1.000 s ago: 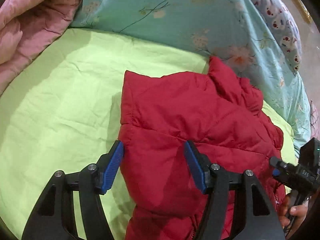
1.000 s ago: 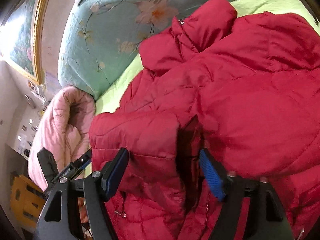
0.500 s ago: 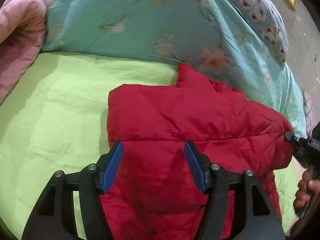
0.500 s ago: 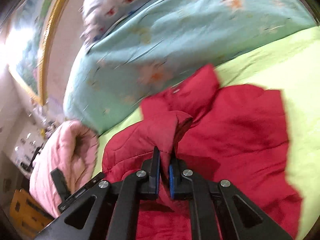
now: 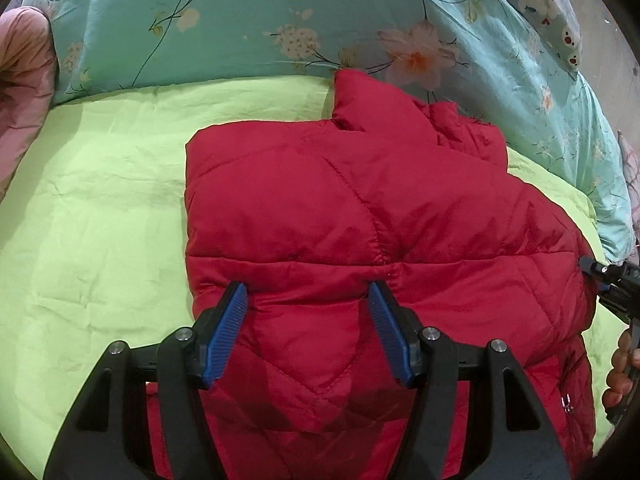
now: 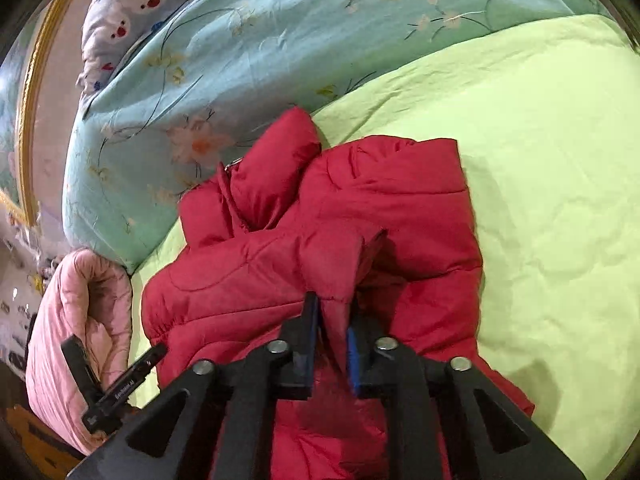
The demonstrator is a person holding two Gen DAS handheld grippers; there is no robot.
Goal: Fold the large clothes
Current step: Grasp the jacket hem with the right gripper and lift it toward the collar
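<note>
Nearest to you, your left claw (image 5: 307, 330) is standing wide apart, its blue pads (image 5: 228, 332) resting down on the lower quilted panel of the red puffer jacket (image 5: 360, 216) without pinching any fabric. Your right claw (image 6: 332, 344) is squeezing nearly closed on a raised fold of the same red puffer jacket (image 6: 384, 208), with a wedge of red cloth pinched between its two fingers and lifting slightly off the layers below. In the left wrist view, the other gripper's black body and your right hand (image 5: 620, 368) are showing at the right edge, just beside the jacket's side; in the right wrist view, part of the other gripper is sitting at the lower left edge. The jacket is lying spread on the lime green bed sheet (image 5: 92, 216), partly doubled over itself, with its collar pointing toward the far end. Beyond the collar, a teal floral quilt (image 5: 248, 20) is piled along the head of the bed and touching the collar tip. A pink quilted blanket (image 6: 72, 320) is bunching at the far left corner, and a pillow printed with cartoon animals (image 6: 120, 24) is lying behind the quilt.
</note>
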